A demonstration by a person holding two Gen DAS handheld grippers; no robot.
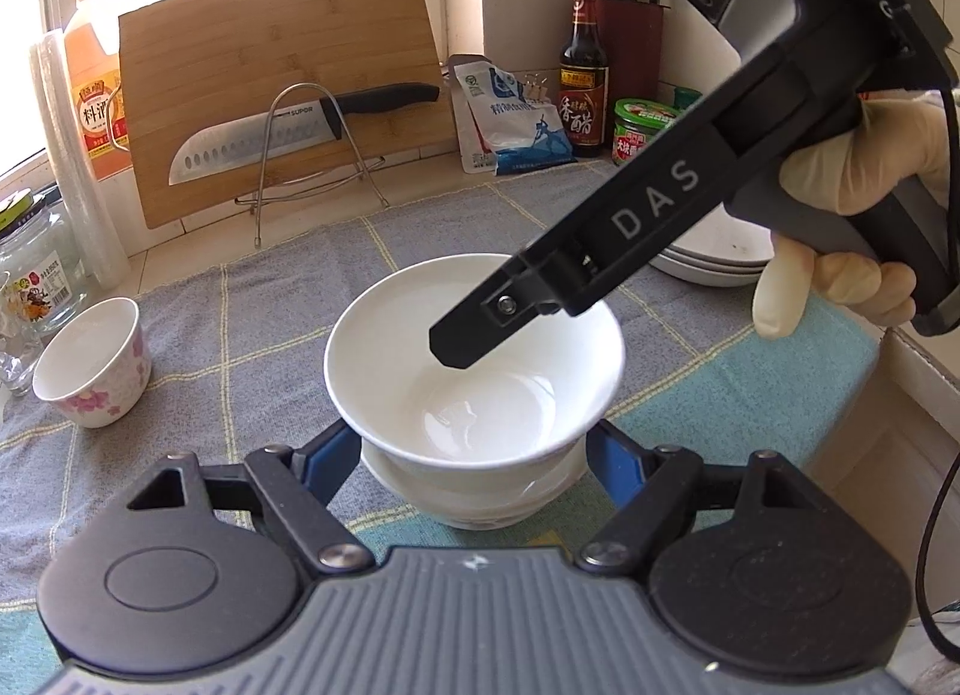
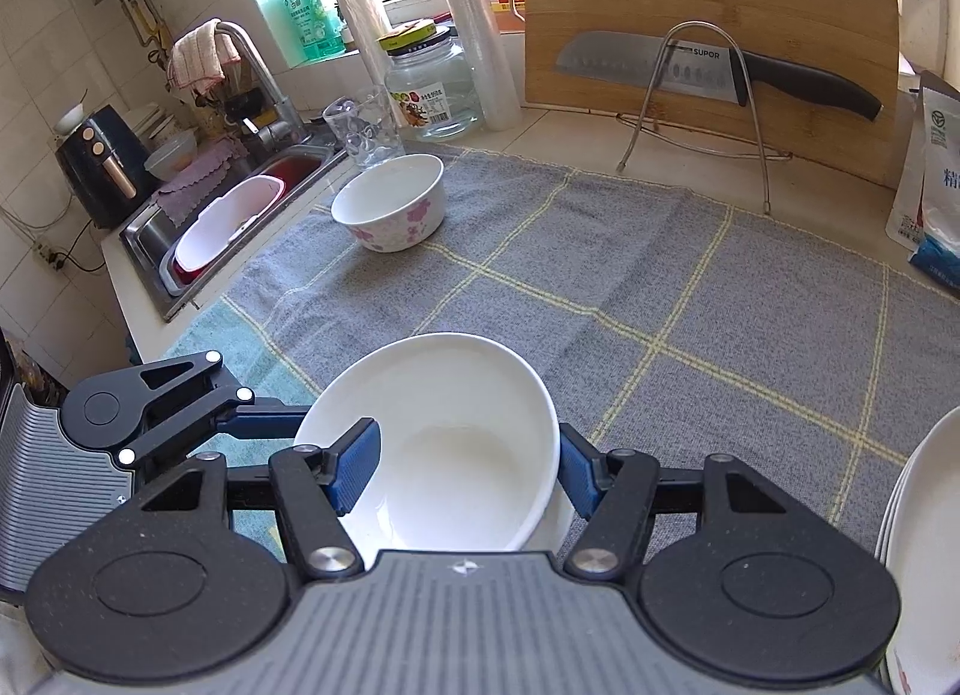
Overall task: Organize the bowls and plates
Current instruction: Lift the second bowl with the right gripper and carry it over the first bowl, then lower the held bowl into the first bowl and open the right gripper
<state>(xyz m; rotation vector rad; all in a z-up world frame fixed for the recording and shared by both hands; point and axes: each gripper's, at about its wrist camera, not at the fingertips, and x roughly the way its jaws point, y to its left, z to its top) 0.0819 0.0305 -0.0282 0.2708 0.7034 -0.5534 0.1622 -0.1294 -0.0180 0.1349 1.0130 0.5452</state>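
1. Your left hand-held gripper (image 1: 474, 455) is spread open, its blue pads on either side of the lower bowl of the stacked plain white ceramic bowls (image 1: 474, 365), not visibly touching it.
2. Your right hand-held gripper (image 2: 468, 470) is open, one finger inside the top bowl, one outside.
3. The small white floral bowl (image 2: 390, 203) sits ahead-left on the grey checked cloth (image 2: 660, 287).
4. The white plate stack (image 2: 918, 515) is at the right.

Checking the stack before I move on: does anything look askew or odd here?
Yes: the top bowl sits tilted on the bowl beneath it, not nested level. The right gripper has one finger inside the rim. Nothing looks spilled or chipped.
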